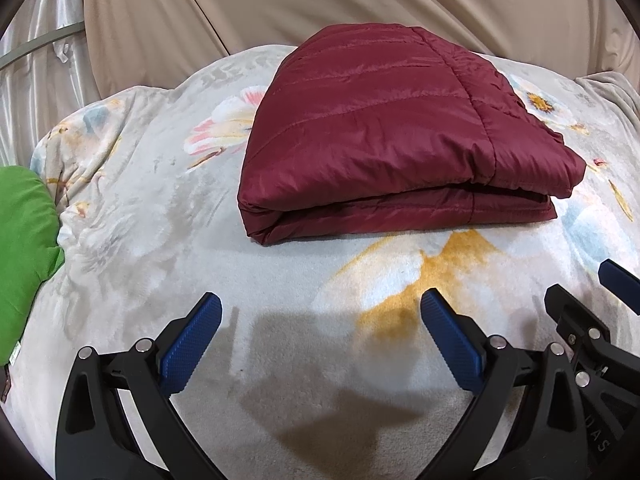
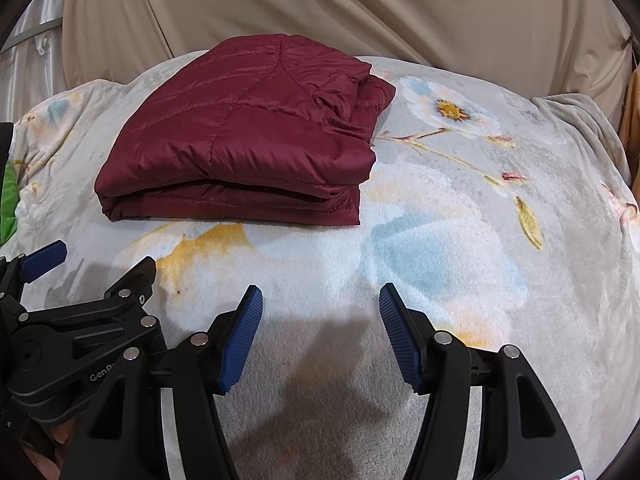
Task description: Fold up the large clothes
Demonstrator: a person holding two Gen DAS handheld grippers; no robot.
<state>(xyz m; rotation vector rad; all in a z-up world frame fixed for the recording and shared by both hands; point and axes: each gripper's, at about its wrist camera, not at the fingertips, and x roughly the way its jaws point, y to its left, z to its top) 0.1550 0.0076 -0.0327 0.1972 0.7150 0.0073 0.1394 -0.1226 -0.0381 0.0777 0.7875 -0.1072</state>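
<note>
The maroon quilted jacket (image 1: 384, 132) lies folded toward the far edge of the floral blanket (image 1: 304, 272). The left gripper (image 1: 320, 320) and right gripper (image 2: 320, 312) are released, holding nothing, near the blanket's near edge. The slippery, puffy layers may spring apart if nudged. No containers are seen.

Left claw (image 1: 320, 312) and right claw (image 2: 320, 300) hang side by side, tilted downward, jaws apart.

Both wrist cameras sit low and close over the bed (image 1: 280, 280), angled downward side by side, sharing the folded jacket (image 1: 380, 140) ahead, each catching the other tool at its inner edge.
</note>
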